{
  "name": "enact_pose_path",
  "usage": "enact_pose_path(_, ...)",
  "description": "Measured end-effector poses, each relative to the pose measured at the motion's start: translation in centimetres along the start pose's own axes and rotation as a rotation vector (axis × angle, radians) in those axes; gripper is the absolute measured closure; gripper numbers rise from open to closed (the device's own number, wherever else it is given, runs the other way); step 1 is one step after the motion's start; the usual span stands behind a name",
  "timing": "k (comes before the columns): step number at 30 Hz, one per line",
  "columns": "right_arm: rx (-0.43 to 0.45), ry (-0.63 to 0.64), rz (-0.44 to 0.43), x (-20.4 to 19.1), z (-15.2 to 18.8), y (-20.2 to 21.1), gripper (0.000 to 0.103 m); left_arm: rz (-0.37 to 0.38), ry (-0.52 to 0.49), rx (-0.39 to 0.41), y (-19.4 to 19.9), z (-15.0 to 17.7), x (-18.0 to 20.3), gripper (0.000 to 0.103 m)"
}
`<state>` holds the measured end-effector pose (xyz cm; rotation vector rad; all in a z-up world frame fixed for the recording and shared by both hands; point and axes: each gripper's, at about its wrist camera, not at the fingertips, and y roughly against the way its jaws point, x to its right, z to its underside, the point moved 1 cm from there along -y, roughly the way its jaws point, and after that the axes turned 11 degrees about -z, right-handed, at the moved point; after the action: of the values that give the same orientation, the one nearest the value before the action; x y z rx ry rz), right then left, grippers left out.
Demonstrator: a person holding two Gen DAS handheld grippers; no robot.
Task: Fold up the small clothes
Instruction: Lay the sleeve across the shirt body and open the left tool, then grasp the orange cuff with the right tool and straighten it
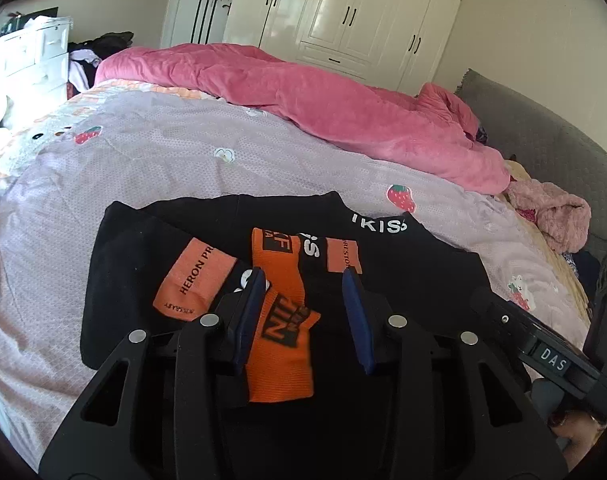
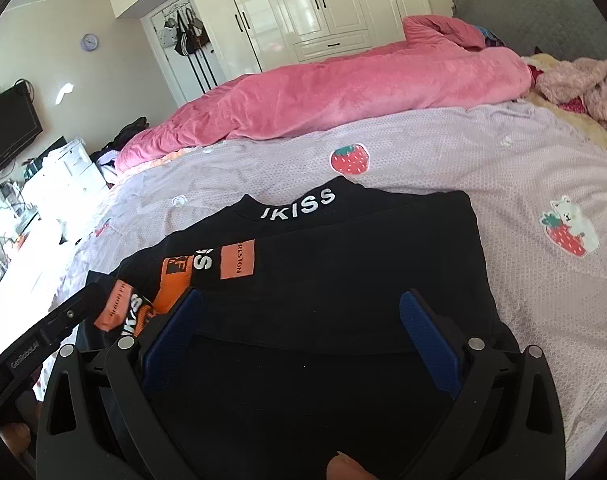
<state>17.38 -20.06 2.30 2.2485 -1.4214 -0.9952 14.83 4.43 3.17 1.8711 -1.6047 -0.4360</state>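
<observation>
Both claws, left claw (image 1: 303, 280) and right claw (image 2: 303, 308), sit apart over the black shirt (image 2: 343, 264) on the bed (image 2: 523, 184); the loose orange strap (image 1: 281, 320) probably snags and messes the fold.

A black garment (image 2: 343, 264) lies partly folded on a bed covered by a lilac sheet (image 2: 443, 152) printed with strawberries; white lettering runs along its collar, and orange patches (image 2: 238, 265) and an orange strap mark its left portion. The right gripper (image 2: 301, 320) reaches in from below, its blue-padded jaws spread wide over the dark cloth without pressing on it. Part of the left gripper (image 2: 43, 336) enters at the lower left. A pink duvet (image 2: 343, 96) lies bunched along the far side of the bed, before white wardrobes (image 2: 323, 4).
</observation>
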Motion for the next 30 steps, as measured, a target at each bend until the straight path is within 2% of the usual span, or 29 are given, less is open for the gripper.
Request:
enact_pose_path(4, -0.036, -0.008, -0.040, -0.7, 0.7, -1.0, 0.005, -0.047, 0.007, 0.039, 0.5, -1.0, -1.7, 0.062)
enact_pose_path(7, -0.081, 0.021, -0.099, -2.8, 1.6, -2.2, 0.005, -0.153, 0.003, 0.071, 0.4, -1.7, -4.0, 0.053)
enact_pose_path(10, -0.141, 0.032, -0.191, -5.3, 2.8, -3.9, 0.005, -0.227, 0.022, 0.070, -0.1, -1.8, -6.3, 0.050)
enact_pose_path(13, -0.196, -0.022, -0.280, -7.0, 3.7, -5.8, 0.005, -0.275, 0.047, 0.057, -0.8, -1.8, -8.6, 0.047)
enact_pose_path(16, -0.234, -0.042, -0.280, -8.0, 4.2, -7.8, 0.020, -0.284, 0.068, 0.061, -0.8, -2.0, -10.0, 0.040)
enact_pose_path(17, -0.243, -0.042, -0.270, -8.2, 4.4, -8.3, 0.022, -0.289, 0.073, 0.067, -0.7, -2.1, -10.4, 0.039)
enact_pose_path(18, -0.252, -0.039, -0.258, -8.5, 4.6, -8.8, 0.025, -0.292, 0.076, 0.072, -0.6, -2.1, -10.6, 0.038)
enact_pose_path(19, -0.264, -0.037, -0.246, -8.9, 5.0, -9.5, 0.033, -0.292, 0.083, 0.075, -0.6, -2.1, -10.9, 0.038)
enact_pose_path(21, -0.266, -0.038, -0.251, -9.4, 5.3, -10.0, 0.040, -0.284, 0.098, 0.074, -0.5, -2.1, -11.3, 0.036)
enact_pose_path(23, -0.261, -0.008, -0.254, -10.2, 5.5, -10.3, 0.058, -0.281, 0.102, 0.076, -0.4, -2.0, -11.5, 0.035)
enact_pose_path(24, -0.250, 0.013, -0.250, -10.5, 5.5, -10.1, 0.060, -0.282, 0.105, 0.077, -0.4, -1.9, -11.6, 0.034)
enact_pose_path(26, -0.225, 0.068, -0.272, -11.4, 5.4, -9.6, 0.088, -0.274, 0.116, 0.077, -0.5, -1.9, -11.9, 0.033)
enact_pose_path(27, -0.215, 0.089, -0.278, -11.7, 5.4, -9.4, 0.092, -0.271, 0.122, 0.078, -0.5, -1.9, -12.1, 0.033)
enact_pose_path(30, -0.163, 0.131, -0.291, -12.0, 4.7, -8.3, 0.095, -0.271, 0.125, 0.075, -0.6, -1.8, -12.3, 0.033)
